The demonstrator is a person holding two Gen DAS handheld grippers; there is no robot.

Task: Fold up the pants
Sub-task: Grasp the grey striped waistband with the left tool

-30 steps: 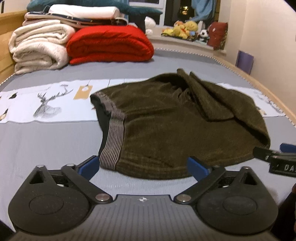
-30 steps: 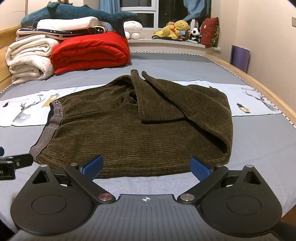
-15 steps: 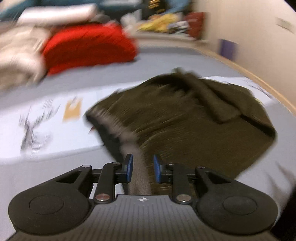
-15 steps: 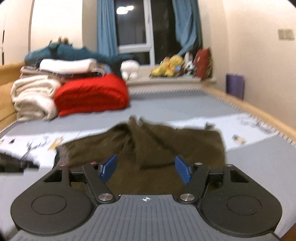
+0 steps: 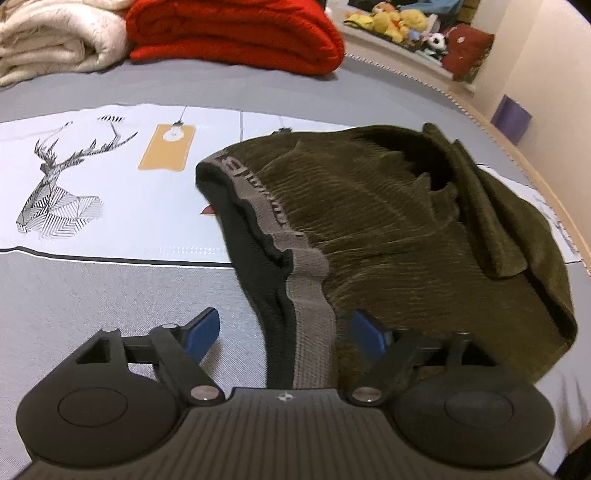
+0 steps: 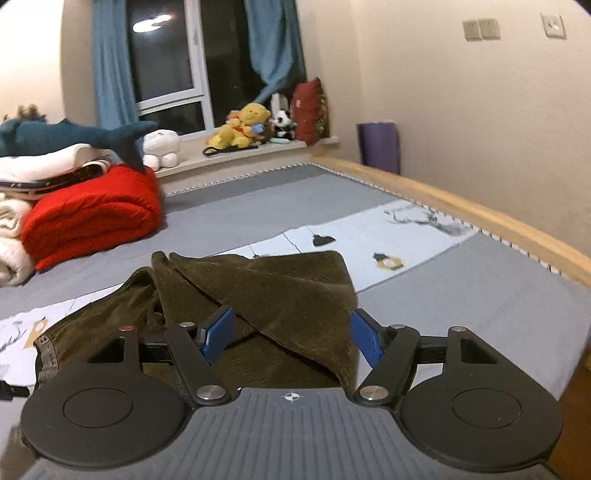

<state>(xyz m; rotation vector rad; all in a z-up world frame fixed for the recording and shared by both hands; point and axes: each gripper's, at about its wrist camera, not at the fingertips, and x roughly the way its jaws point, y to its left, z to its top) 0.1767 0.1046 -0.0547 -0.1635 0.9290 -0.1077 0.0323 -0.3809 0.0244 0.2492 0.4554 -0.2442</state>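
Dark olive corduroy pants (image 5: 406, 236) lie partly folded on the bed, legs doubled over toward the right. Their grey waistband (image 5: 306, 295) is rumpled and runs down between the fingers of my left gripper (image 5: 284, 332). That gripper's jaws are opening, and its blue pads stand clear of the band on both sides. In the right wrist view, my right gripper (image 6: 291, 336) hovers over the near right corner of the pants (image 6: 280, 288). Its jaws stand fairly wide, with the folded cloth between and under them, and I see no pinch.
A red blanket (image 5: 236, 33) and a cream blanket (image 5: 55, 40) are stacked at the head of the bed. Plush toys (image 6: 243, 125) sit on the window sill. The wooden bed rail (image 6: 461, 206) runs along the right. A white deer-print strip (image 5: 110, 192) crosses the grey sheet.
My left gripper moved in onto the waistband, closed narrow, then spread again; the band is now rumpled. My right gripper narrowed, rose, tilted up and came over the pants' right corner.
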